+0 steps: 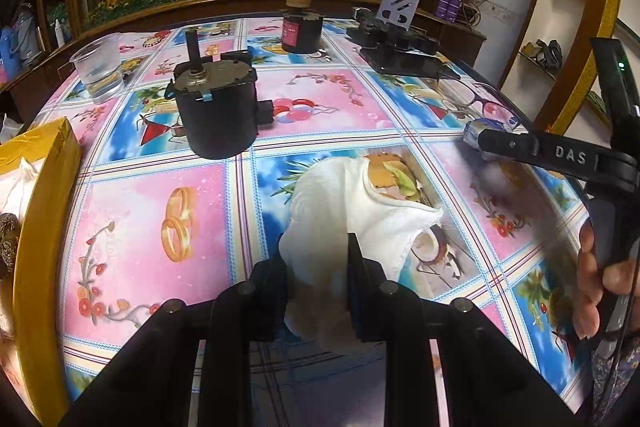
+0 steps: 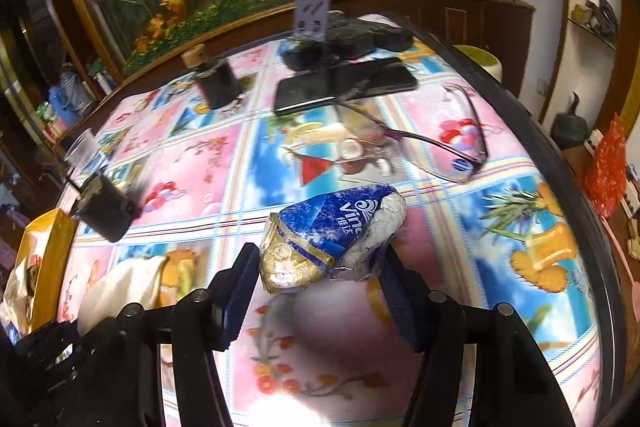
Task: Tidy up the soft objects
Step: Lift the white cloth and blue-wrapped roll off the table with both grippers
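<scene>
A white cloth (image 1: 356, 203) is pinched between the closed jaws of the left gripper (image 1: 316, 267); its near end is bunched between the pads while the rest lies spread forward on the patterned tablecloth (image 1: 132, 211). The gripper is pointed down at a slant toward the table. A yellow box (image 1: 44, 195) stands at the left edge of the table, well apart from the cloth.

A crumpled blue tissue pack (image 2: 332, 235) is seen on the tablecloth between the fingers of the right gripper (image 2: 320, 267). The jaws are partly open around it; whether the pads press on it cannot be told. This gripper is also angled downward, and it is held by a hand (image 1: 600, 267) wrapped round its handle at the right edge of the left view.

Beyond the pack, a pair of glasses (image 2: 440, 147) and a black phone (image 2: 344, 85) are laid flat. A black motor (image 1: 216, 107), a plastic cup (image 1: 98, 67) and a dark bottle (image 1: 300, 27) stand farther back.
</scene>
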### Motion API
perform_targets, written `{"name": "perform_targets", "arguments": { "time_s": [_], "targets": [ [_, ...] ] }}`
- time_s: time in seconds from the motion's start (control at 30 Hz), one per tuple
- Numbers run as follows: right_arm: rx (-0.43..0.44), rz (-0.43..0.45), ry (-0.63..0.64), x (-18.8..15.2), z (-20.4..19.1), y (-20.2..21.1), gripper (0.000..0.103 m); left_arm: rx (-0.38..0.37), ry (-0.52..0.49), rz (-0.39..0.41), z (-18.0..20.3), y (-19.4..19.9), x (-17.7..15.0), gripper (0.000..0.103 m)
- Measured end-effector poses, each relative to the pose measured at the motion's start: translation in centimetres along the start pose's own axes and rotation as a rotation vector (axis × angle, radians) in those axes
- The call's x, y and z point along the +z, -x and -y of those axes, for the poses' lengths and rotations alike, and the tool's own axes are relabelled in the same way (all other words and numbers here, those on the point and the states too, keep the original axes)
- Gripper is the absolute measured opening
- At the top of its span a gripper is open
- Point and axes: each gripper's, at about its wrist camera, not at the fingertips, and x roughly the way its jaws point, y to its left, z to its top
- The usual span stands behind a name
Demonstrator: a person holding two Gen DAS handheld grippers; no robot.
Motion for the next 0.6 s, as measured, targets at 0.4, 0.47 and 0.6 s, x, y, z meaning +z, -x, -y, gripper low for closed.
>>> {"name": "perform_targets", "arguments": {
  "time_s": [0.4,0.47,0.6],
  "targets": [
    [-0.008,0.029,0.193,-2.3,-7.1,0.3,0.064,0.011,-0.013,0.006,-0.1,0.0,0.1,0.022],
    [-0.033,0.044,0.211,-2.4,-7.8,0.2,0.064,0.013,-0.014,0.007,-0.1,0.0,0.1,0.022],
    [-0.059,0.055,0.227,-2.6,-8.7,0.1,0.064,0.017,-0.014,0.010,-0.1,0.2,0.1,0.022]
  ]
}}
